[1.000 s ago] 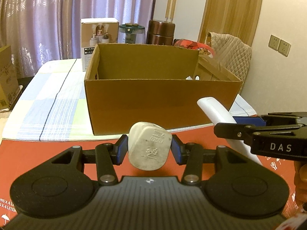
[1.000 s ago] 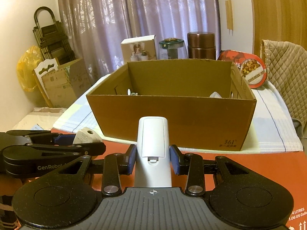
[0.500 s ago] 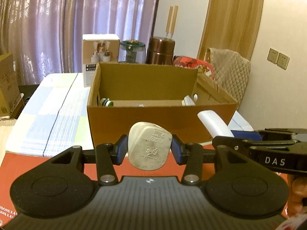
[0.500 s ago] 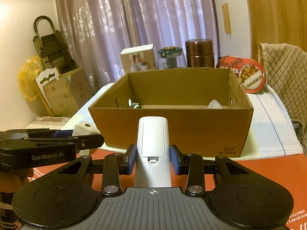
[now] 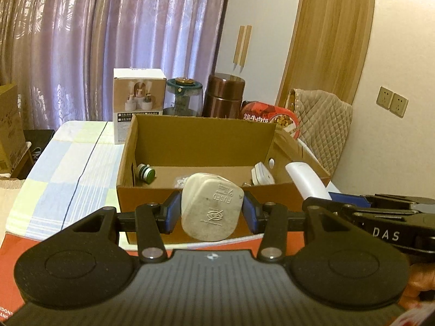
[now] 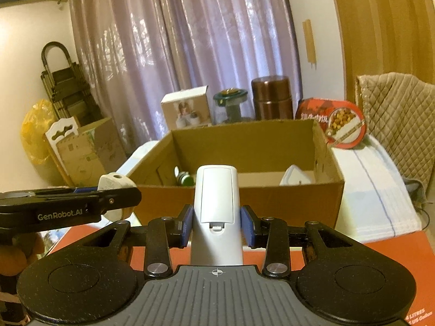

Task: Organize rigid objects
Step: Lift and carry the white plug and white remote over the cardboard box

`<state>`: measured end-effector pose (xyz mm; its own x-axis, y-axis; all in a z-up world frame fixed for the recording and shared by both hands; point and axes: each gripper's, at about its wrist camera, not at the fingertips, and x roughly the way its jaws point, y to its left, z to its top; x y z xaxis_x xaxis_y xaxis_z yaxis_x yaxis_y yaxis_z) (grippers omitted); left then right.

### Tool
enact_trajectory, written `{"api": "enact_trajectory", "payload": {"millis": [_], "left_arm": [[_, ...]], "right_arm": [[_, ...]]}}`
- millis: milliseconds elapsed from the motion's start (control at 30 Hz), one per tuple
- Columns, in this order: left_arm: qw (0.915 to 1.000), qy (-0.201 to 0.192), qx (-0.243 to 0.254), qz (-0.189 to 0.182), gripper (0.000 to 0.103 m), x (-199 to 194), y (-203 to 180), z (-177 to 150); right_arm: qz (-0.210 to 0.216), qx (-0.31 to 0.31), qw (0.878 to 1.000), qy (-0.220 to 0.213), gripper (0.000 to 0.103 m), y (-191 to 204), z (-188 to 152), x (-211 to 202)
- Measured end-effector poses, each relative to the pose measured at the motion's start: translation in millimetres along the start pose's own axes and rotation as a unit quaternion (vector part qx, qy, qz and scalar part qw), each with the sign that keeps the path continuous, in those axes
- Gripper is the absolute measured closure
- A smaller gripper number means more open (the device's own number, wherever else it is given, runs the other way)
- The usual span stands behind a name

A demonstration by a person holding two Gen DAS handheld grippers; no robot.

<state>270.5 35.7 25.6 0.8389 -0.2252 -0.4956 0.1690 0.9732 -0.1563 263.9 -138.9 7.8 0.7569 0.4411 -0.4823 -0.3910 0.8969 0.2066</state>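
Purple curtains [image 5: 108, 40] back my worktop [image 5: 68, 157]; near the cardboard box [image 5: 206, 201], my left claw [image 5: 212, 212] clamps a white plug [image 5: 210, 209], my right claw [image 6: 216, 222] a white remote [image 6: 216, 198].

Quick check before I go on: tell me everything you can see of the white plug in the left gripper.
The white plug is a chunky, rounded, three-cornered block of scuffed, off-white plastic. Its flat face points at the camera, moulded with "FUSED" and a small emblem. It sits tilted, clamped at its sides between the blue pads of the left gripper, held in the air in front of the cardboard box, not inside it. In the right wrist view a small hole shows on its end. No pins or cable visible.
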Motion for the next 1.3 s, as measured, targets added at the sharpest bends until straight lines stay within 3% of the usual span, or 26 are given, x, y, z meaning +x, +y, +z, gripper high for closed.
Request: {"api": "enact_trajectory", "payload": {"millis": [933, 1300], "left_arm": [[0.9997, -0.023, -0.01, 0.006, 0.06, 10, 9, 31], [0.9995, -0.024, -0.004, 0.019, 0.06, 34, 18, 52]], "right_arm": [[-0.024, 0.028, 0.997, -0.061, 0.069, -9, 45, 15], [-0.034, 0.04, 0.996, -0.071, 0.069, -13, 60, 32]]}}
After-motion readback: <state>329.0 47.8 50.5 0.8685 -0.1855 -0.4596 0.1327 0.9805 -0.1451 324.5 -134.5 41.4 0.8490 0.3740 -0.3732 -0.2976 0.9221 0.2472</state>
